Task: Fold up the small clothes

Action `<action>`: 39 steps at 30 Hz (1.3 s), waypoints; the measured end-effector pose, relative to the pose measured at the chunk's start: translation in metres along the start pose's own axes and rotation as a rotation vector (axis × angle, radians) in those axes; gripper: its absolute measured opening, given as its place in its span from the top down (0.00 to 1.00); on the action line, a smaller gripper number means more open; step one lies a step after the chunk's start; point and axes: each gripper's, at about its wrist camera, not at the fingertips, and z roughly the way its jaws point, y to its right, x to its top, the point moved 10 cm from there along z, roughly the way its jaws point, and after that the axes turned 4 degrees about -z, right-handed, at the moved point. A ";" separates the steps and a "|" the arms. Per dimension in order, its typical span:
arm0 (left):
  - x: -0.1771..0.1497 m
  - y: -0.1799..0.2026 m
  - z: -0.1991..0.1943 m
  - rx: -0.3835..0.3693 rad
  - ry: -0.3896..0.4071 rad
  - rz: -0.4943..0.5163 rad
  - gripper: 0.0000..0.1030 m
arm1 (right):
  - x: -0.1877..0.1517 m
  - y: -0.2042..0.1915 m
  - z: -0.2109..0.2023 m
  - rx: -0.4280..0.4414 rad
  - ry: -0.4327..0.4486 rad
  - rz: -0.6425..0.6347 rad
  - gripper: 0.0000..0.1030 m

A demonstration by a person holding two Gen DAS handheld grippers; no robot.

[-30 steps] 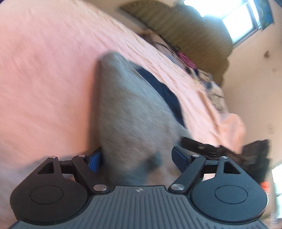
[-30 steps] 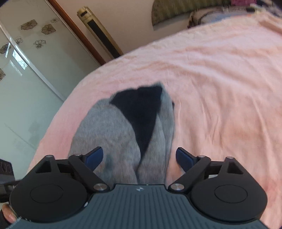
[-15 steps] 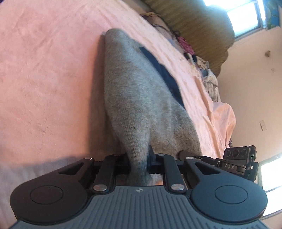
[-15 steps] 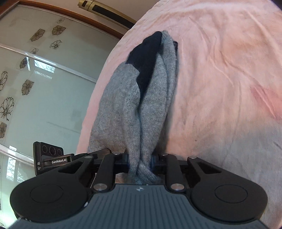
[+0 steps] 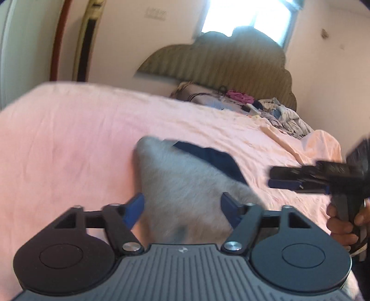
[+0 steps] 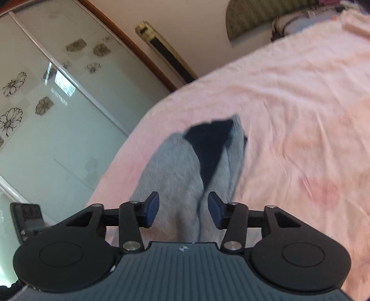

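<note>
A wide bed, draped in a pink sheet [image 5: 69, 143], is filling most of both views, with a scalloped olive headboard [image 5: 222, 62] standing at its far end under a bright window [image 5: 247, 18]. Frosted wardrobe doors [image 6: 46, 97] printed with flowers are running along the side of the bed in the right wrist view. A heap of crumpled laundry [image 5: 282, 115] is lying against the headboard, well apart from the work. Near the foot of the bed, a small grey garment [image 5: 185, 185] with a dark navy patch [image 5: 212, 159] is lying flat on the sheet, its narrow end pointing back toward the cameras; motion blur is softening it, so it may be a folded pair of socks, though that cannot be confirmed. The left gripper [image 5: 182, 206] is hovering over the near end of the garment, jaws spread wide with the cloth lying between the blue pads [image 5: 135, 207] but not pinched. The right gripper [image 6: 183, 208] is also standing apart, somewhat less widely, straddling the garment [image 6: 185, 176] at its near end and gripping nothing. In the left wrist view that right gripper [image 5: 284, 180] is appearing blurred beside the garment, with the person's hand [image 5: 342, 224] wrapped around its handle.
</note>
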 end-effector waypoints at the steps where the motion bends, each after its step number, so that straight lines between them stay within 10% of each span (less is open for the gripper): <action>1: -0.004 0.011 0.014 0.002 -0.011 0.047 0.28 | 0.007 -0.006 0.013 -0.005 -0.009 -0.024 0.44; 5: -0.035 0.017 0.059 0.123 -0.078 0.219 0.28 | 0.002 -0.006 0.087 -0.039 -0.131 -0.036 0.43; 9: -0.034 0.011 0.046 0.121 -0.078 0.212 0.28 | -0.012 0.045 0.088 -0.073 -0.111 0.107 1.00; 11: -0.025 0.014 0.032 0.083 -0.047 0.147 0.29 | -0.016 0.044 0.074 -0.084 -0.116 0.130 1.00; 16: -0.043 0.026 0.047 0.086 -0.101 0.213 0.28 | -0.002 -0.010 0.053 -0.055 -0.019 -0.004 0.21; 21: -0.047 0.012 0.028 0.181 -0.051 0.169 0.24 | -0.019 0.013 0.075 -0.237 -0.094 -0.156 0.58; 23: -0.054 0.005 0.010 0.196 -0.043 0.103 0.23 | -0.021 -0.001 0.051 -0.226 -0.070 -0.151 0.50; 27: -0.081 0.000 -0.005 0.246 -0.049 0.077 0.22 | -0.051 -0.027 -0.001 -0.247 0.030 -0.219 0.02; 32: -0.091 0.001 -0.009 0.272 -0.068 0.073 0.20 | -0.112 -0.006 0.000 -0.426 -0.085 -0.282 0.12; 39: -0.104 0.002 0.002 0.290 -0.111 0.099 0.00 | -0.126 0.006 -0.009 -0.553 -0.049 -0.278 0.00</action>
